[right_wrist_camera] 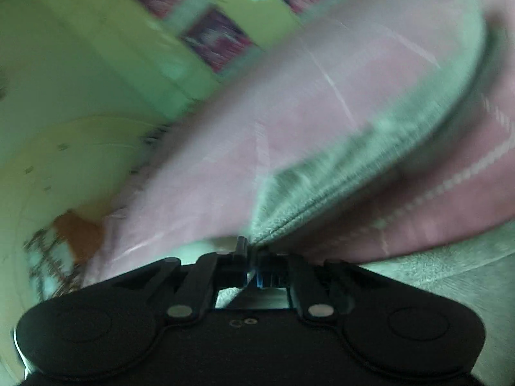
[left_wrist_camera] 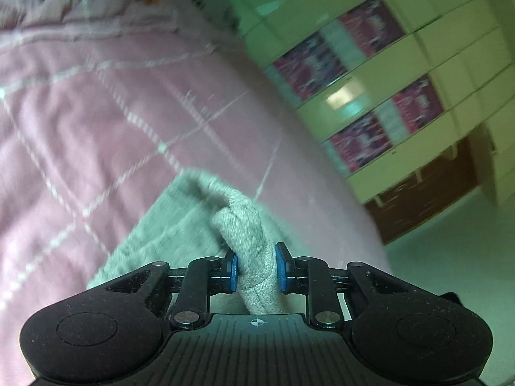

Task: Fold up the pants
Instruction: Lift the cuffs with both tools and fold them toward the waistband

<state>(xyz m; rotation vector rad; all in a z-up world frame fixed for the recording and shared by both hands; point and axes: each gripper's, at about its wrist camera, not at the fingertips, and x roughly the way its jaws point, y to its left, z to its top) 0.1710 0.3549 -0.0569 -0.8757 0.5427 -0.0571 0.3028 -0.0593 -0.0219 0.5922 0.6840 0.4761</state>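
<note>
Both grips are made, no fold laid yet: left hand-held gripper (left_wrist_camera: 256,268) and right hand-held gripper (right_wrist_camera: 252,257) each pinch the grey pants (left_wrist_camera: 180,222), which trail toward 10 o'clock over the pink bed (left_wrist_camera: 96,103).

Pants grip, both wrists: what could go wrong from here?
1. The left gripper clamps only a thick bunched fold of the pants; the wad may slip out when lifted.
2. The right gripper pinches just a thin seam edge, so tension could pull it free.
3. The pink bedspread lies right underneath and could snag.
</note>
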